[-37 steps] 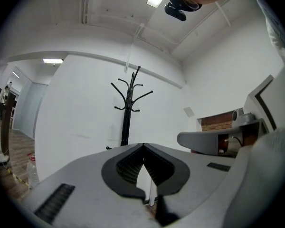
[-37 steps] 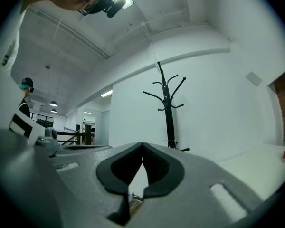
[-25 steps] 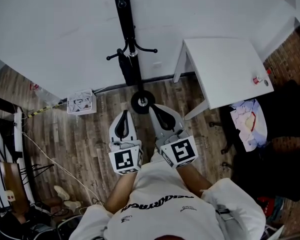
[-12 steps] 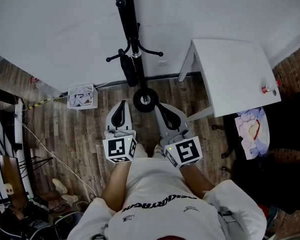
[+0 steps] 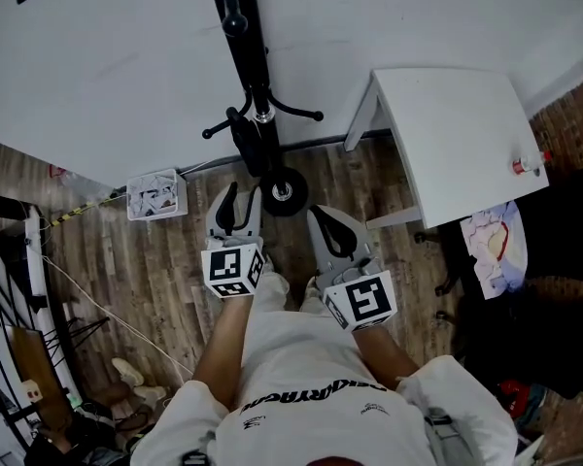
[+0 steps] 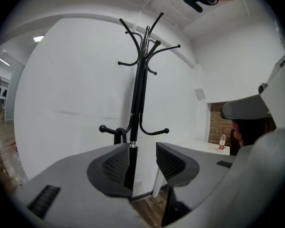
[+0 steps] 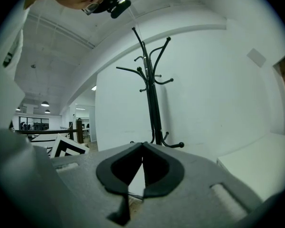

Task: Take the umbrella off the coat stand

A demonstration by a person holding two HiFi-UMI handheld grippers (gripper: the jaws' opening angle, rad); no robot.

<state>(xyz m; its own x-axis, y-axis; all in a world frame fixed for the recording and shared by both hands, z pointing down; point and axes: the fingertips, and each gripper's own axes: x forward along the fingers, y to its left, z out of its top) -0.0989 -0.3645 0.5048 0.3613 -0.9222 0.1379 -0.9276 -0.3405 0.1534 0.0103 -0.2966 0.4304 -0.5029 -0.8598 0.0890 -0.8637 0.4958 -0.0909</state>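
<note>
Folded black umbrella (image 5: 247, 144) hanging from a low hook of a black coat stand (image 5: 245, 37) against a white wall.
In the head view, the umbrella sits at 12 o'clock from the left gripper (image 5: 241, 200), near but apart from it. That claw's jaws are opening to a narrow gap with nothing between them. The right gripper (image 5: 321, 216), at 4 o'clock from the left, has its tips closed together and holds nothing. A white table (image 5: 457, 134) stands at 2 o'clock.

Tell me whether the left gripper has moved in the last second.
Yes. The left gripper, jaws opening on nothing, has moved up the head view: its tips now sit level with the coat stand's base.
</note>
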